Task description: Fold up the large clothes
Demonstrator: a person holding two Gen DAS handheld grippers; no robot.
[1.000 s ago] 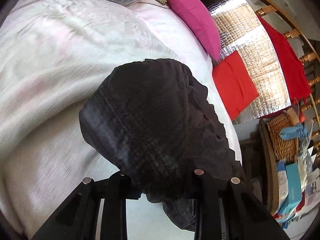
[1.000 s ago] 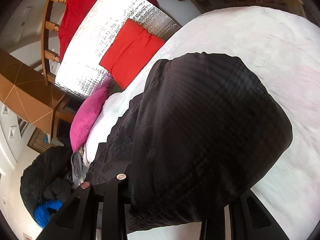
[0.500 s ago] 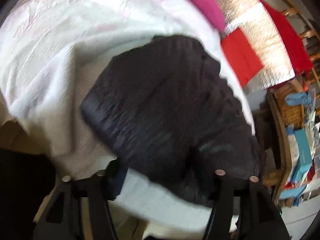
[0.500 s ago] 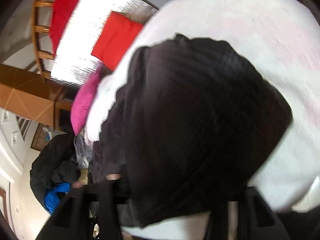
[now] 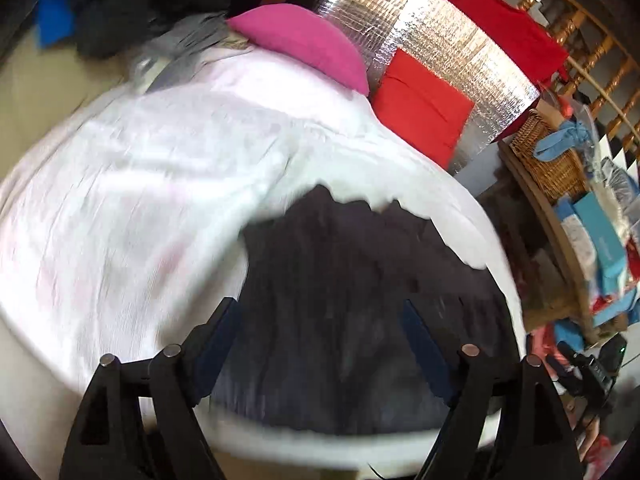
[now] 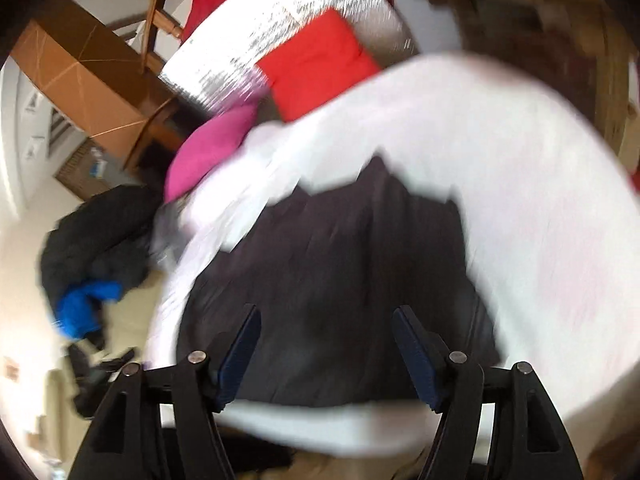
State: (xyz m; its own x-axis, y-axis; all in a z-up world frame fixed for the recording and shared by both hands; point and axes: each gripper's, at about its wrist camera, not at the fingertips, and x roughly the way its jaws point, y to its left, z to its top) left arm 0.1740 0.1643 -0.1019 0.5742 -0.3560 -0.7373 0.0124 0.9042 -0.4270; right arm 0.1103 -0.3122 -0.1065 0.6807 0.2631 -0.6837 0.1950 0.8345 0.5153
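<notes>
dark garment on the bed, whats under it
The dark garment lies on the white bed cover, which shows around it on the far side, both sides and along the near edge. Whatever lies directly beneath the cloth, and any folded layers within it, is covered.

Bright daylight, heavy motion blur in both fisheye views, edges bent and darkly vignetted.

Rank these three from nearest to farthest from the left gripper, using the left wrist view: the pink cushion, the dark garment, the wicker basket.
From the left gripper:
1. Dark garment, lying on the white bedcover directly ahead of the spread fingers.
2. Wicker basket, off to the right beside the bed.
3. Pink cushion, at the far end of the bed, upper centre.
</notes>
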